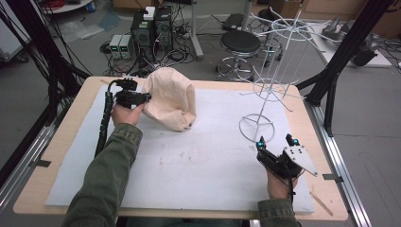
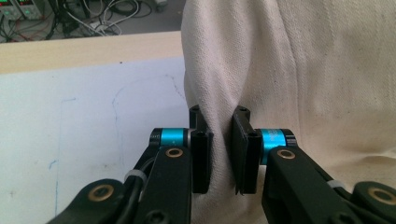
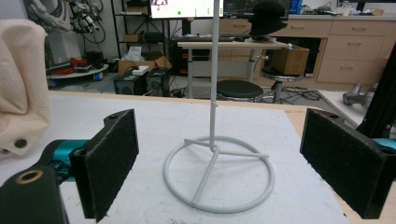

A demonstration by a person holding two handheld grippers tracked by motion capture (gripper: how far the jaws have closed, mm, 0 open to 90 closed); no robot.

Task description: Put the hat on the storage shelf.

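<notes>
Right, the left gripper (image 1: 142,98) sits at about ten o'clock on the table (image 1: 56,142), and its jaws are pinched nearly together on a fold of the cream cloth bag (image 1: 170,101). The bag stands bunched up on the white mat (image 1: 189,161), just beside that gripper toward twelve o'clock; its opening faces down and away, so I can't tell whether anything is inside it.

Over at four o'clock, the right gripper (image 1: 276,142) hovers low with its jaws spread wide and nothing between them. Just beyond it stands the white wire rack (image 1: 265,90), its ring base flat on the mat and its hooked arms branching out up top, all of them bare.

Now the left gripper view gives the close-up: the left gripper (image 2: 222,149) has the bag's (image 2: 289,84) fabric squeezed into a vertical crease between the two black pads, with the weave plain to see. The right gripper view shows the gripper (image 3: 233,158) framing the rack's (image 3: 217,177) round base and upright pole, with the felt-like pad faces well apart. At nine o'clock in that picture the bag (image 3: 21,84) shows a small metal snap near its hem.
</notes>
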